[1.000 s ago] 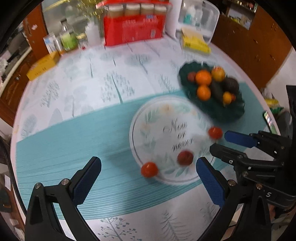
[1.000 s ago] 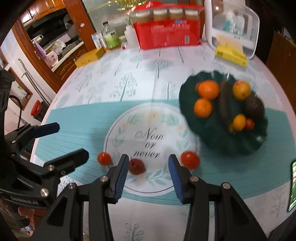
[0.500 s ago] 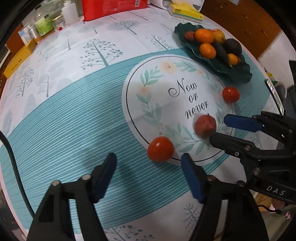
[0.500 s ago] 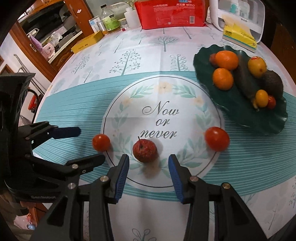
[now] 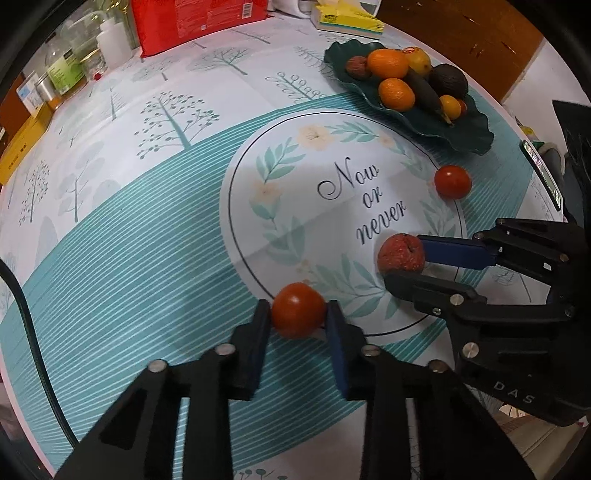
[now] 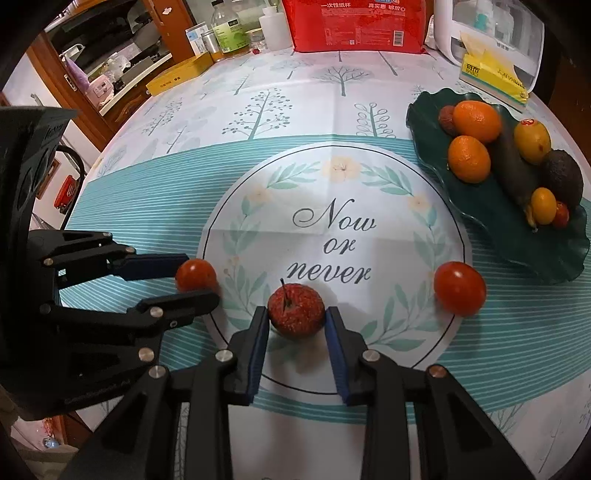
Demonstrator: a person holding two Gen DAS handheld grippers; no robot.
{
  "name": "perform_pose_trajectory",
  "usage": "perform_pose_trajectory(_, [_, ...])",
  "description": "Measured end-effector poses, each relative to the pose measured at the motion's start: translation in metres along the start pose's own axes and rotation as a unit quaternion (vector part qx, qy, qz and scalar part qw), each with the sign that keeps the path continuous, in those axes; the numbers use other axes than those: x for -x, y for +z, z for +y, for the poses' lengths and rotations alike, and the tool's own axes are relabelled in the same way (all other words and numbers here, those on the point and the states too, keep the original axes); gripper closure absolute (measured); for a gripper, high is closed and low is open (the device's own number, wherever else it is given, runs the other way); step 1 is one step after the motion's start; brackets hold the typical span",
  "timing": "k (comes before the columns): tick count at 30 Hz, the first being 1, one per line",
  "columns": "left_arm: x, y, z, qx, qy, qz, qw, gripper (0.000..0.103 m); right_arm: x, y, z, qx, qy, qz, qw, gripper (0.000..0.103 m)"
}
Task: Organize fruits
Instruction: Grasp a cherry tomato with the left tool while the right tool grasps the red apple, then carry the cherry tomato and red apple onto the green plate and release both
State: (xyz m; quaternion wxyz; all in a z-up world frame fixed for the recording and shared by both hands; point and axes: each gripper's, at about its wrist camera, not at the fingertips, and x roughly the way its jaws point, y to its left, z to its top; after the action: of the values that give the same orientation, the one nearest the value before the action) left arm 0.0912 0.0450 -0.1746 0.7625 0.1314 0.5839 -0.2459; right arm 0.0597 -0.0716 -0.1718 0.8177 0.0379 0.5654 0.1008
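Observation:
My left gripper (image 5: 299, 314) is shut on a red tomato (image 5: 298, 309) that rests on the tablecloth; the same tomato (image 6: 195, 275) shows in the right wrist view between the left gripper (image 6: 192, 278) fingers. My right gripper (image 6: 296, 317) is shut on a small speckled red apple (image 6: 296, 309), which also shows in the left wrist view (image 5: 400, 254) with the right gripper (image 5: 406, 260) around it. A second tomato (image 6: 459, 283) lies free to the right. A dark green leaf plate (image 6: 517, 236) at the far right holds oranges, an avocado and other fruit.
A red package (image 6: 354, 24), bottles (image 6: 229, 33), a yellow box (image 6: 177, 75), a yellow tissue pack (image 6: 493, 79) and a white container (image 6: 491, 33) stand along the table's far side. A phone (image 5: 543, 173) lies near the right edge.
Both grippers have moved down and forward onto the fruit. The left jaws have closed on the tomato and the right jaws have closed on the small apple.

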Motion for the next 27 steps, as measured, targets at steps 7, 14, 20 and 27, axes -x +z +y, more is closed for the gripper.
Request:
perform_pose_trajectory(7, [0.001,-0.002,-0.006,-0.002,0.005,-0.002,1.0000,0.078,0.001,-0.002,-0.002,-0.005,0.008,0.001,1.000,0.073])
perform_pose_trajectory(14, [0.013,0.006,-0.018,-0.006,0.011,-0.012,0.9998,0.078,0.014,-0.003,-0.005,-0.003,0.016,-0.010,1.000,0.073])
perform_pose_trajectory(20, [0.035,0.025,-0.038,-0.015,0.010,-0.037,0.9991,0.078,0.037,0.000,-0.014,-0.001,0.017,-0.030,0.999,0.073])
perform_pose_trajectory(27, [0.067,0.058,-0.071,-0.027,0.004,-0.076,0.9967,0.078,0.080,0.007,-0.042,-0.003,0.012,-0.066,0.998,0.073])
